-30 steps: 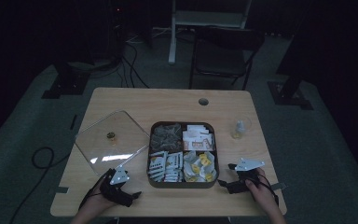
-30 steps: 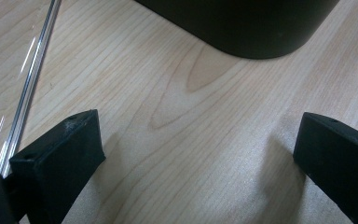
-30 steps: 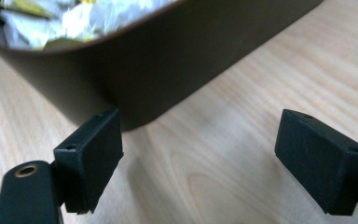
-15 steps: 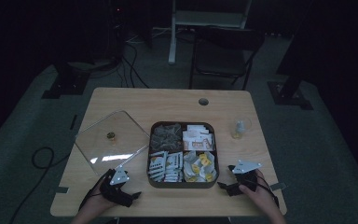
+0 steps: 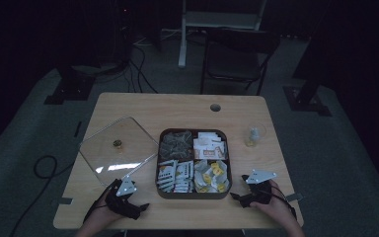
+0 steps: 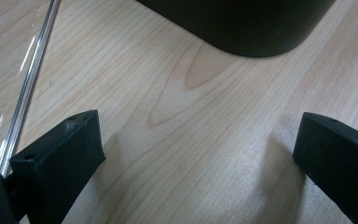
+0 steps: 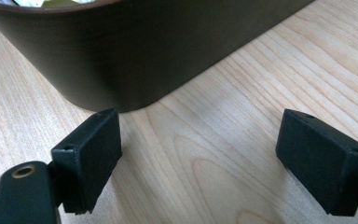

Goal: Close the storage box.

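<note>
- four compartments divide the dark tray that sits near our edge of the wooden table, and it lies between our two grippers.
- no print on the packets can be read from the high view; we see only colours and blocks of dark marking, too small to make out as words.
- the far left compartment holds grey-green packets; the far right one holds white packets with reddish-brown print.
- the near left compartment holds white packets with dark marks, standing on edge in rows; the near right one holds yellow and white packets lying loose.
- compared with the picture from half a second ago, our right gripper has edged a little toward the tray's near right corner, while the tray, its contents and the other things on the table lie where they were.
- our left gripper sits in much the same place as before, low on the table off the tray's near left corner.
- both grippers are released, jaws wide apart with only bare wood between them; each gripper view shows the tray's dark rounded wall just ahead, not touched.
- a clear square lid with a small knob lies flat on the table to the left of the tray, its near edge close to our left gripper; that glassy edge also runs down the left side of the left gripper view.
- a small clear glass stands apart on the table to the right of the tray.
</note>
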Demonstrator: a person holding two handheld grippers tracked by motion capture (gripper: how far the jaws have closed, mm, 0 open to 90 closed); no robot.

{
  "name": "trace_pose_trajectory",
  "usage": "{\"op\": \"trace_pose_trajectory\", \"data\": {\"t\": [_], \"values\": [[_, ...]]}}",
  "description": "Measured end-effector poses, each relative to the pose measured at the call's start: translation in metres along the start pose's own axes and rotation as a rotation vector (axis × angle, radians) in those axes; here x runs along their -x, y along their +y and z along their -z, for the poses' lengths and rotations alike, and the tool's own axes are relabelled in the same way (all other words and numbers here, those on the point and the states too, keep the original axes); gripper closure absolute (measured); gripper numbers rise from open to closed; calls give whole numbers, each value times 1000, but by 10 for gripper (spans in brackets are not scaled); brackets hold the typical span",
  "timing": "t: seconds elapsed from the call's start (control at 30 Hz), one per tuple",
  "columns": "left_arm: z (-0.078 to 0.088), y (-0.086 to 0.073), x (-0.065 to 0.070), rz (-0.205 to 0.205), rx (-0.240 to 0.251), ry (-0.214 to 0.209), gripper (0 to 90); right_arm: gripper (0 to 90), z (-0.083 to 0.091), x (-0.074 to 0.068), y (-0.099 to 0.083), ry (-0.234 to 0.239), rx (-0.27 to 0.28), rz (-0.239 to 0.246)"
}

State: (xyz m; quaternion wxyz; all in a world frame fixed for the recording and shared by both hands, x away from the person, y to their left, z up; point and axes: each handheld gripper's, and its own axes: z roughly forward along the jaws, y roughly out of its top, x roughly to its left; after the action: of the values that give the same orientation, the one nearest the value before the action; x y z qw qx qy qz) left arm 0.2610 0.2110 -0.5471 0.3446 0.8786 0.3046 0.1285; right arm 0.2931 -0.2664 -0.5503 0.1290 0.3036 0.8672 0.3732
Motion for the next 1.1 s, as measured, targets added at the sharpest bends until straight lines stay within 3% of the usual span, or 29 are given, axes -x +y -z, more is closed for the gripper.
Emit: {"op": "trace_pose_trajectory", "data": {"t": [0.1, 0.33, 0.7, 1.1], "values": [[3, 1, 1, 5, -21, -20, 20, 136, 0, 0, 0, -1, 0, 0], [11, 3, -4, 29, -17, 4, 23, 137, 0, 0, 0, -1, 0, -1], [23, 9, -18, 77, 8, 81, 29, 136, 0, 0, 0, 0, 0, -1], [28, 16, -43, 150, 40, 162, 29, 136, 0, 0, 0, 0, 0, -1]]}}
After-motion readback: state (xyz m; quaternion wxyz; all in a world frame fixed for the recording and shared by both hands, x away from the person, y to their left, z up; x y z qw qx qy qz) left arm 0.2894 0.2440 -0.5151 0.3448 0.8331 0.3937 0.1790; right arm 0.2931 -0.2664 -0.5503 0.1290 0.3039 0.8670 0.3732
